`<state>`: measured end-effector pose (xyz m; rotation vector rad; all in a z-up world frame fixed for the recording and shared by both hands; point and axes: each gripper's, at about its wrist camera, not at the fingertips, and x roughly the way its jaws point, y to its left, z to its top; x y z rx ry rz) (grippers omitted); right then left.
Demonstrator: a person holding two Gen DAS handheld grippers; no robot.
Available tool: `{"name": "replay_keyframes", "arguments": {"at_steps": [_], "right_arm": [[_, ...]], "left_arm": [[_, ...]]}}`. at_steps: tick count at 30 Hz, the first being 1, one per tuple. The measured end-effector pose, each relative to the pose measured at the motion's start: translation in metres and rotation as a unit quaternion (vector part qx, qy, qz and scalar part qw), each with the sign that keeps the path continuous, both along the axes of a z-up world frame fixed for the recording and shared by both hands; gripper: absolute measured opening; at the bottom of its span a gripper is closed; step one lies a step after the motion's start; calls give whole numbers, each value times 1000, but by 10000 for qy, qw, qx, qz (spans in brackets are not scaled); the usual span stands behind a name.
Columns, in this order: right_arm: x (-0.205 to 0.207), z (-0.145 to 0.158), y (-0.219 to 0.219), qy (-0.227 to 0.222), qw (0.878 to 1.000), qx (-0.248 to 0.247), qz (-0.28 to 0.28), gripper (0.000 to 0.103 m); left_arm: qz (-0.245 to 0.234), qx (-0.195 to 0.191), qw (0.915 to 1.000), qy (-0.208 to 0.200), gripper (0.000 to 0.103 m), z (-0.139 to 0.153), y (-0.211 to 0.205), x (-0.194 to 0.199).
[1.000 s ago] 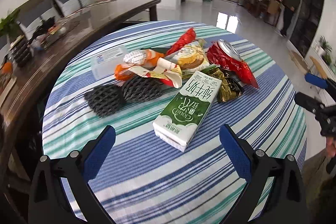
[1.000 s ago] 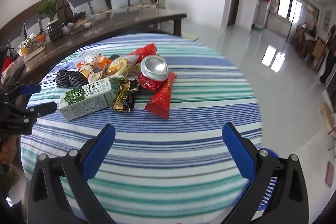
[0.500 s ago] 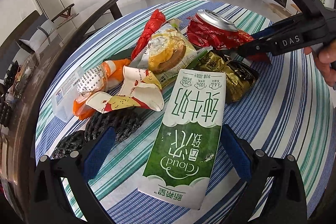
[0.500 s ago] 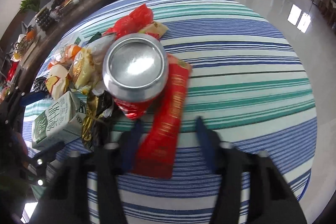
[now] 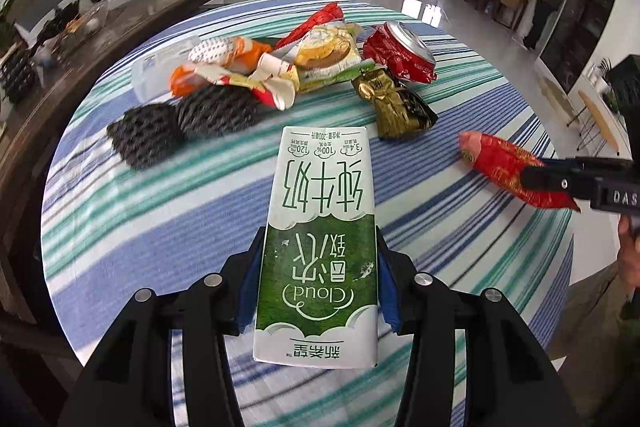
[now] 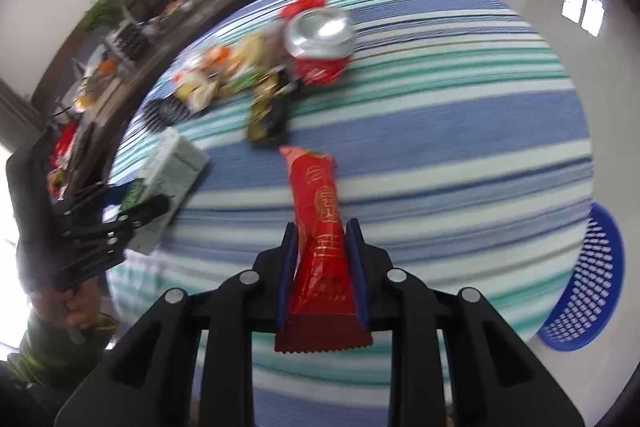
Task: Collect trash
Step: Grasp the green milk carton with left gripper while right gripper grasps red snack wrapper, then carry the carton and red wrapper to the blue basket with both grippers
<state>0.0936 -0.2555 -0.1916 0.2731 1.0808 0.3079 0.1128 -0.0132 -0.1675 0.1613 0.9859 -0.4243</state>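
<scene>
Trash lies heaped on the far half of the striped worktop [image 5: 160,227] — a crushed red can [image 5: 404,51], a gold foil wrapper [image 5: 396,103], black foam netting [image 5: 180,127], orange and yellow snack wrappers [image 5: 248,67] — with two pieces already in the claws. The left claw [image 5: 318,279] has just been closing and now pinches the green-and-white milk carton [image 5: 320,227] across its width, blue pads pressed to both long sides near its bottom end. The right claw [image 6: 322,267] has likewise just been closing and pinches the long red wrapper [image 6: 318,227] near its crimped end; most of the wrapper sticks out forward.

The step in hand looks like carrying both pieces off to a bin. The blue mesh basket [image 6: 588,279] on the floor, beyond the worktop's edge on the right, is probably the target, though only part of it shows and the right view is blurred.

To do it well: keep both claws squeezed, since the carton is held by one end and could pivot downward, and the wrapper is thin and slippery. Raise each piece clear of the cloth before swinging, so neither drags the rest of the heap. Bring each claw over the basket's mouth before spreading it, right one first — it looks nearer.
</scene>
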Motion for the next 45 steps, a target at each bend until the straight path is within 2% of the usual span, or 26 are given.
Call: {"name": "replay_keyframes", "arguments": {"at_steps": [1, 3, 4, 5, 7, 9, 17, 22, 27, 28, 29, 30, 31, 32, 34, 39, 45], "right_arm": [[-6, -3, 7, -9, 10000, -30, 39, 24], [-12, -5, 19, -71, 9996, -226, 133, 29], [-15, -6, 20, -95, 9994, -291, 173, 36], [-16, -4, 20, -105, 9992, -330, 210, 44], [-14, 0, 21, -115, 9987, -411, 275, 50], [-9, 6, 22, -143, 9977, -558, 357, 50], [15, 14, 34, 203, 9945, -654, 796, 50], [30, 12, 53, 479, 9867, -966, 1213, 50], [38, 9, 73, 581, 9780, -1371, 1460, 50], [40, 7, 76, 602, 9756, -1490, 1494, 49], [42, 5, 78, 618, 9738, -1611, 1481, 43], [46, 3, 78, 628, 9728, -1696, 1445, 38], [47, 1, 77, 633, 9727, -1721, 1424, 23], [48, 1, 75, 614, 9745, -1650, 1390, 15], [45, 5, 70, 486, 9787, -1509, 1307, 12], [30, 26, 49, -99, 9920, -840, 934, 12], [18, 43, -15, -645, 9978, -120, -6, 12]], "left_arm": [[68, 7, 10000, -65, 49, -1, 1, -9], [103, 76, 9997, -195, 60, -3, 1, -23], [63, 79, 9997, -221, 70, -2, 2, -26], [8, 85, 9997, -239, 74, -1, 2, -28], [-157, 168, 9994, -265, 76, 2, 1, -28], [-329, 270, 9988, -251, 77, 5, 0, -24], [-901, 473, 9948, -53, 77, 8, -5, -15], [-958, 587, 9936, -71, 77, 14, -6, -6], [-946, 689, 9931, 108, 64, 10, -10, 5], [-939, 706, 9929, 157, 58, 9, -11, 6], [-933, 692, 9930, 223, 52, 7, -11, 8], [-895, 684, 9933, 245, 52, 6, -12, 9], [-866, 679, 9937, 230, 51, 7, -11, 9], [-836, 663, 9941, 216, 50, 8, -11, 9], [-745, 541, 9956, 167, 49, 10, -7, 7], [-644, 10, 9978, 159, 48, 21, -5, -4], [-773, -366, 9962, -138, 48, 47, -50, -14]]}}
